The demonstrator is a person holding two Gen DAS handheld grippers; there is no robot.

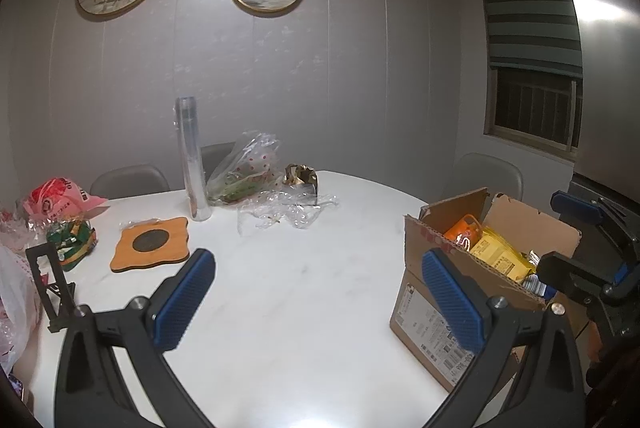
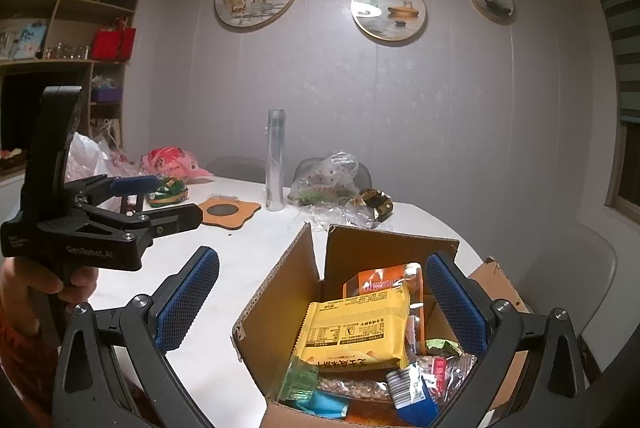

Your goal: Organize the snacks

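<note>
An open cardboard box (image 2: pixel 280 292) stands on the white table, holding a yellow snack packet (image 2: pixel 356 328), an orange packet (image 2: pixel 380 278) and several small wrapped snacks (image 2: pixel 420 384). My right gripper (image 2: pixel 320 302) is open and empty, hovering over the box. My left gripper (image 1: pixel 316 294) is open and empty above bare table, left of the box (image 1: pixel 432 324); it also shows in the right wrist view (image 2: pixel 160 197). The right gripper shows in the left wrist view (image 1: pixel 568 232). A green candy bag (image 1: pixel 72 242) and a pink bag (image 1: pixel 60 197) lie at the table's left.
A wooden coaster (image 1: pixel 150 244), a clear tall tube (image 1: pixel 192 159), crumpled clear plastic bags (image 1: pixel 256 171) and a gold wrapper (image 1: pixel 300 177) sit toward the back of the table (image 1: pixel 304 308). Chairs stand around the table. A black stand (image 1: pixel 52 284) is at the left edge.
</note>
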